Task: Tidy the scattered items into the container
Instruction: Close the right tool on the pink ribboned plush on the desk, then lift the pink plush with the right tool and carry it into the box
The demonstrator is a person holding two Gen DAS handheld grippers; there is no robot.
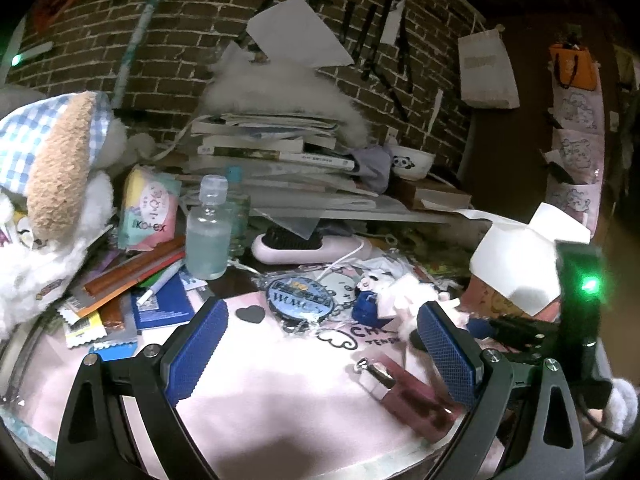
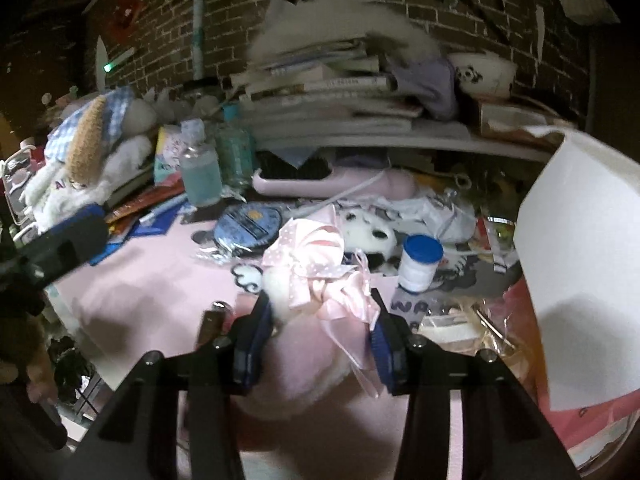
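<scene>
My right gripper point(image 2: 320, 336) is shut on a pink ribbon bow point(image 2: 316, 276) with a fluffy pink part, held just above the pink cloth point(image 2: 160, 288). In the left wrist view the bow point(image 1: 404, 300) shows beside my right finger. My left gripper point(image 1: 324, 346) is open over the pink cloth point(image 1: 260, 400) with nothing between its pads. A pink lipstick tube point(image 1: 408, 396) lies by its right pad. A pink box with raised white flaps point(image 2: 580, 260) stands at the right; its flaps point(image 1: 516, 264) also show in the left wrist view.
A white jar with a blue lid point(image 2: 420, 264), a round blue badge point(image 1: 300, 300), a clear bottle point(image 1: 208, 236), a pink hairbrush point(image 1: 304, 246), a plush toy point(image 1: 52, 184) and a stack of books point(image 1: 272, 152) crowd the back against the brick wall.
</scene>
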